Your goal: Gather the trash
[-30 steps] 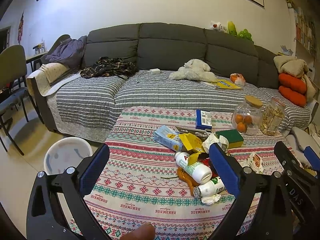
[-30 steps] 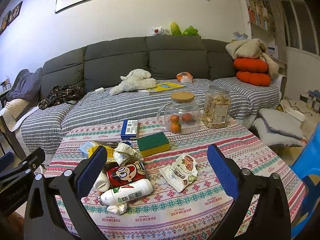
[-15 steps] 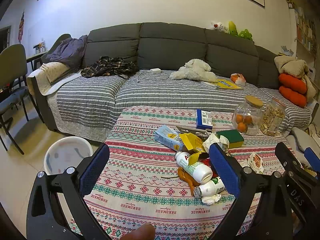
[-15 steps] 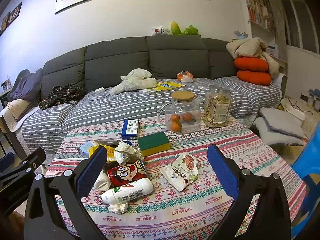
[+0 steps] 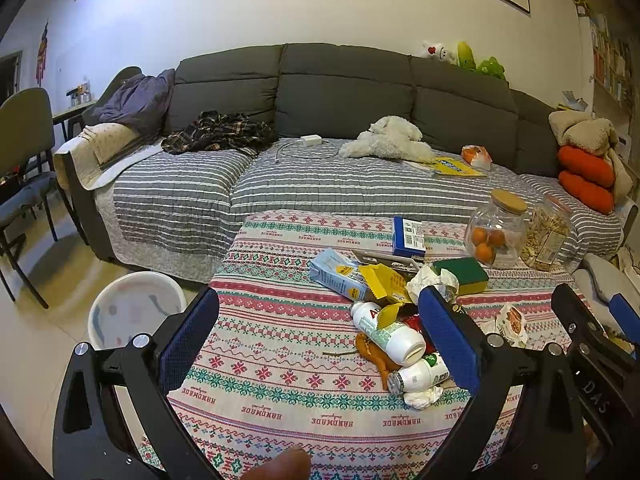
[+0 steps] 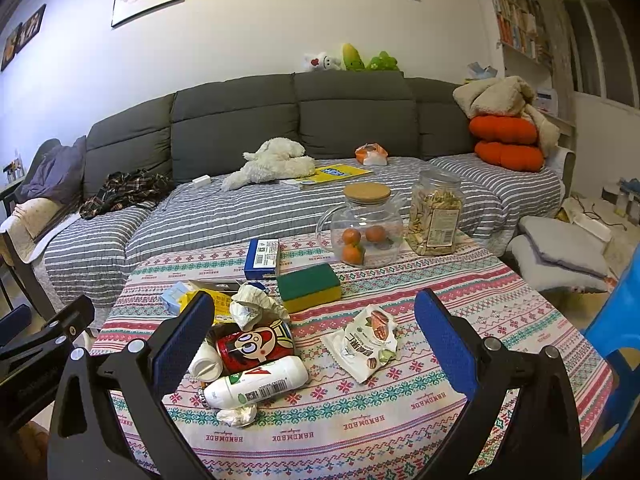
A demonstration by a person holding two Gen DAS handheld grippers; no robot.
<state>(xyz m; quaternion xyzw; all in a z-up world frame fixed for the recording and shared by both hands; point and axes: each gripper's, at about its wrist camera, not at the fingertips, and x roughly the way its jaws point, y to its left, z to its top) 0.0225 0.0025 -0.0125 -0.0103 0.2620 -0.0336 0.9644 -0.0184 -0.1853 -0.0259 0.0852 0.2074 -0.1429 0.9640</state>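
A heap of trash lies on the patterned tablecloth: two white bottles, a red can, a light blue carton, a yellow wrapper, crumpled tissue and a snack packet. A white bin stands on the floor left of the table. My left gripper is open and empty above the table's near left. My right gripper is open and empty above the near edge, with the can and packet between its fingers in view.
A green and yellow sponge, a blue box, a glass jar of oranges and a snack jar stand further back. A grey sofa is behind the table, a blue chair at right.
Both views have shifted very slightly; nothing on the table has moved and both grippers stay open.
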